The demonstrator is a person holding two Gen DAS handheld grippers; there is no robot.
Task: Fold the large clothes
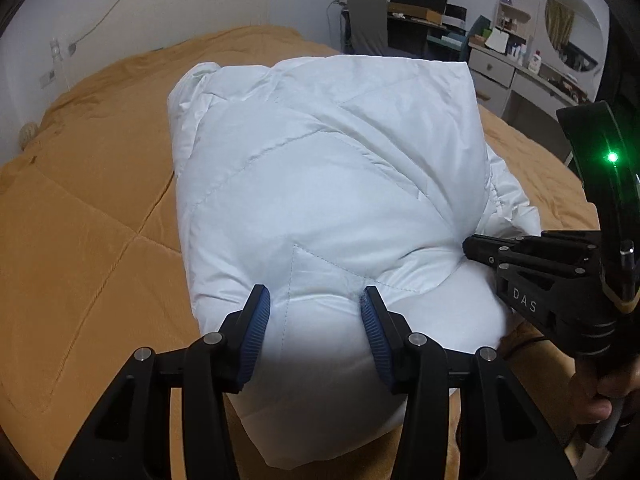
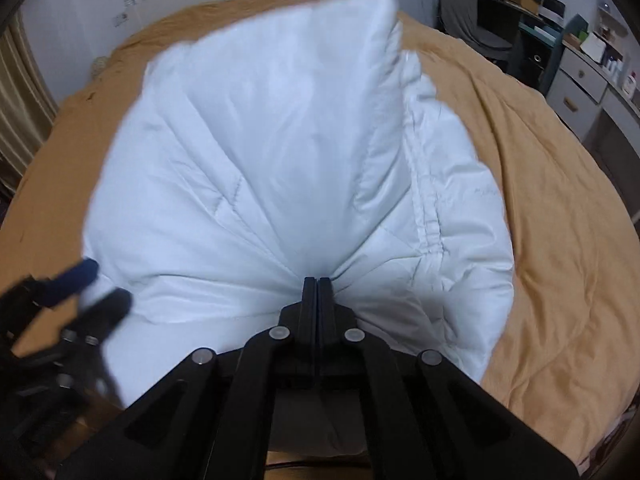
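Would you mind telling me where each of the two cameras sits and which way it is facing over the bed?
Left wrist: sits on the left gripper, looks forward over the folded white quilted garment toward the headboard; its open blue-padded fingers show, with the right gripper and a hand at the right edge.
Right wrist: sits on the right gripper, shut on the garment, looking along the bed; the left gripper shows blurred at lower left.
Shared: the garment, the orange bedspread, the desk.
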